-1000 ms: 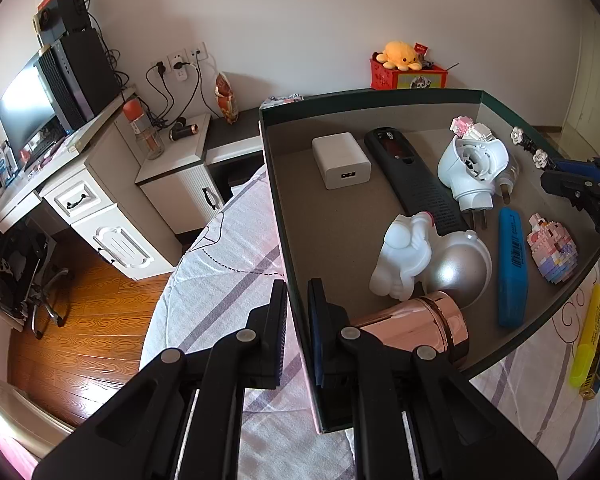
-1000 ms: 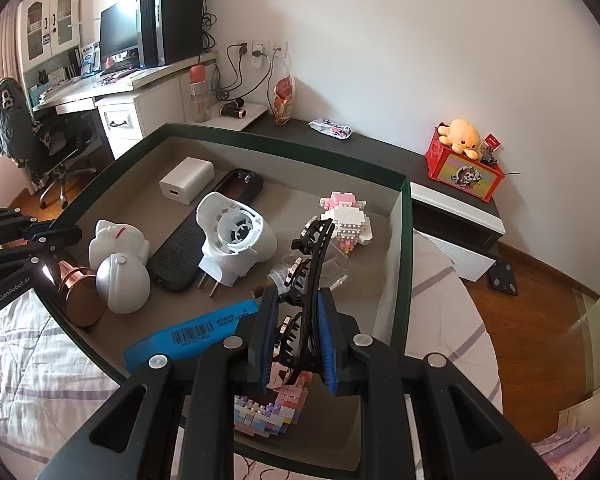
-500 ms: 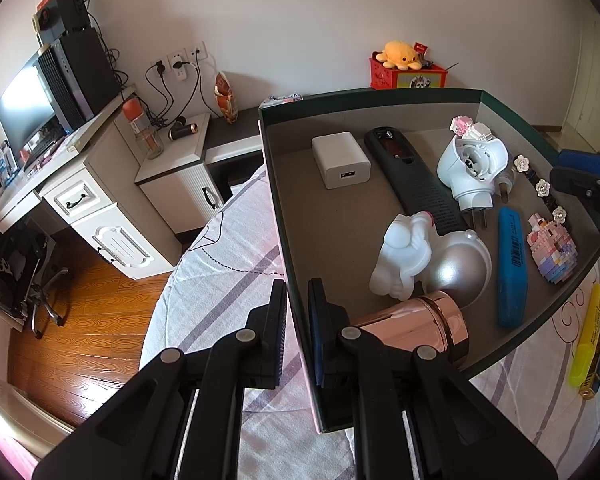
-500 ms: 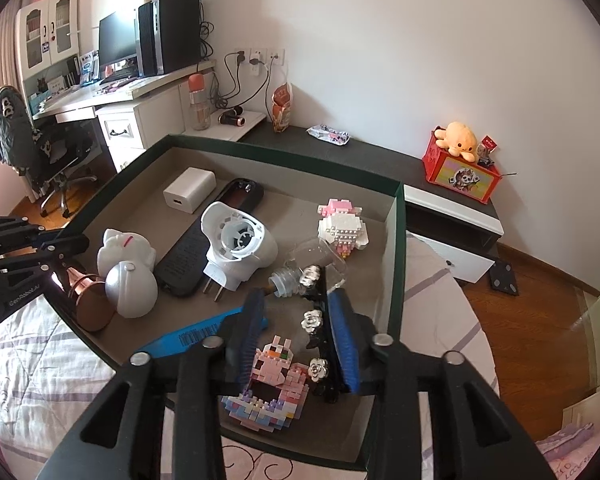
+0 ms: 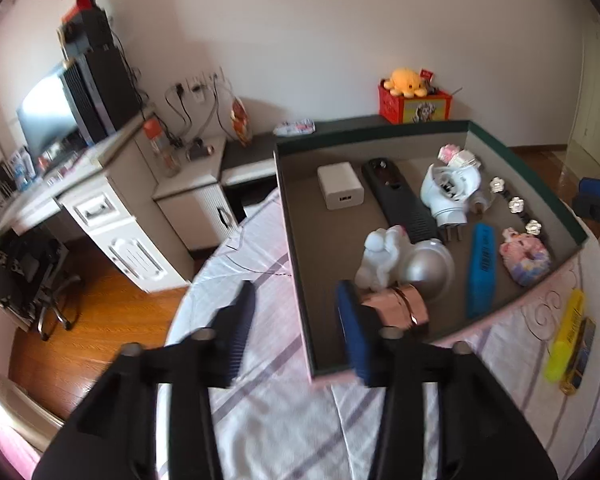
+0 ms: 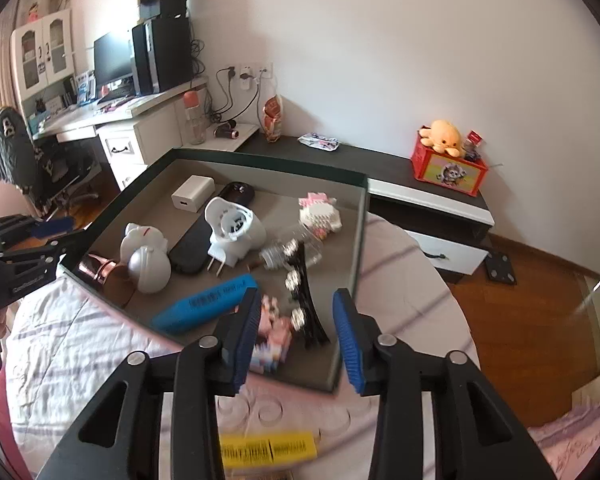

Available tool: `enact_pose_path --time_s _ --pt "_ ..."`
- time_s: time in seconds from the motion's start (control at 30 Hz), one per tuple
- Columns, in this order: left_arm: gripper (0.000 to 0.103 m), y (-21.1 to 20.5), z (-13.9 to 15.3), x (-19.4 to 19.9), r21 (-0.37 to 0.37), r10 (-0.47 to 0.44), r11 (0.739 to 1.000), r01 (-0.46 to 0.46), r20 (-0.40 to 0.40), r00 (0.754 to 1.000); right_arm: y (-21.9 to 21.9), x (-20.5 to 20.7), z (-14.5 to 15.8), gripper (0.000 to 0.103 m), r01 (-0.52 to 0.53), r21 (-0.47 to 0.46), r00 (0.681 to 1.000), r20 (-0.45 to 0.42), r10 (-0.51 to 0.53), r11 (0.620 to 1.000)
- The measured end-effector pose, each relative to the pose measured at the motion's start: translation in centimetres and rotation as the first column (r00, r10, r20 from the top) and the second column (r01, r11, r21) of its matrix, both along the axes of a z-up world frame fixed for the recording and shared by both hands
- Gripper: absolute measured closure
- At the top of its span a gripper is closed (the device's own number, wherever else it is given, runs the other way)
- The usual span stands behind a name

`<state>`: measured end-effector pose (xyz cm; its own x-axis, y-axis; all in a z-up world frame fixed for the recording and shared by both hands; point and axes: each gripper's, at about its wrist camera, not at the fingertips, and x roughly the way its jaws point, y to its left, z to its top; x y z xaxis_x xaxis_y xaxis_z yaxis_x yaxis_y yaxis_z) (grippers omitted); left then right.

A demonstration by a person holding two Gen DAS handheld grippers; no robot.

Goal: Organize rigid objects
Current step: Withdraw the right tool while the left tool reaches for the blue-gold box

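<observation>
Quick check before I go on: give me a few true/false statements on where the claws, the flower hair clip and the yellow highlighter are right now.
1. The right claw is open and holds nothing. True.
2. The black flower hair clip lies inside the tray. True.
3. The left claw is clamped on the tray's wall. False: its jaws stand wide apart, one on each side of the wall, without gripping it.
4. The yellow highlighter is in the tray beside the blue case. False: it lies outside the tray on the striped cloth.
5. The white charger block sits at the far end of the tray next to the black remote. True.
</observation>
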<state>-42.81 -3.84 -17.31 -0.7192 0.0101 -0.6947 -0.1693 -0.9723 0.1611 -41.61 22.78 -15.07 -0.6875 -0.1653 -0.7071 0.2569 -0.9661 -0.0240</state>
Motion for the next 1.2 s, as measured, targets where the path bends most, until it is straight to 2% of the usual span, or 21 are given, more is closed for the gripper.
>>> enact_pose_path --time_s 0.1,0.17,0.27,0.37,0.57,0.67,0.77,0.93,1.03,1.1,1.13,1.17,1.2 --pt "0.049 0.3 1.2 2.7 0.022 -0.008 1.0 0.008 -0.024 1.0 0.8 2.1 -0.2 0.059 0.01 -0.015 1.0 0.002 -0.01 1.0" --pt "0.036 1.0 1.7 4.5 0.02 -0.019 1.0 0.019 -0.042 0.999 1.4 3.8 -0.8 0.059 0.02 -0.027 1.0 0.018 -0.02 0.999" --pt "0.027 3.2 2.0 7.3 0.008 -0.081 0.997 0.081 -0.055 0.995 2.2 6.2 -1.9 0.057 0.031 -0.044 0.999 0.041 -0.029 0.999" --pt "0.026 6.0 1.5 9.5 0.016 -0.16 0.987 0.16 -0.04 0.986 3.0 8.2 -2.9 0.047 0.037 -0.062 0.997 0.063 -0.033 0.997" --pt "0.025 12.0 -0.6 11.3 0.031 -0.278 0.96 0.278 0.025 0.96 4.9 11.1 -4.5 0.046 0.056 -0.077 0.994 0.096 -0.049 0.995" --pt "0.022 13.9 -1.6 11.9 0.021 -0.302 0.953 0.302 0.047 0.952 5.7 12.3 -4.7 0.044 0.068 -0.071 0.994 0.094 -0.062 0.995" --pt "0.018 15.4 -2.4 12.0 0.019 -0.316 0.949 0.316 0.068 0.946 6.1 13.0 -5.0 0.032 0.08 -0.054 0.993 0.088 -0.075 0.995" --pt "0.017 16.8 -4.1 11.1 0.024 -0.314 0.949 0.314 0.122 0.941 6.4 13.4 -6.7 0.031 0.074 -0.049 0.992 0.11 -0.069 0.996" --pt "0.017 17.6 -4.5 11.2 0.031 -0.345 0.938 0.344 0.127 0.93 6.8 13.3 -7.2 0.031 0.074 -0.064 0.991 0.118 -0.066 0.995" --pt "0.025 18.3 -4.7 11.7 0.019 -0.379 0.925 0.38 0.123 0.917 7.0 13.0 -7.4 0.031 0.075 -0.06 0.991 0.119 -0.067 0.995" --pt "0.044 18.8 -4.9 11.8 0.002 -0.394 0.918 0.397 0.123 0.911 7.1 12.8 -7.5 0.031 0.074 -0.06 0.99 0.122 -0.066 0.995" --pt "0.057 19.4 -5.2 11.8 -0.014 -0.406 0.911 0.412 0.139 0.903 7.2 12.7 -7.5 0.031 0.074 -0.061 0.99 0.122 -0.067 0.995" --pt "0.057 19.7 -5.3 11.6 -0.026 -0.406 0.91 0.414 0.143 0.902 7.3 12.5 -7.5 0.031 0.072 -0.066 0.99 0.122 -0.064 0.995"
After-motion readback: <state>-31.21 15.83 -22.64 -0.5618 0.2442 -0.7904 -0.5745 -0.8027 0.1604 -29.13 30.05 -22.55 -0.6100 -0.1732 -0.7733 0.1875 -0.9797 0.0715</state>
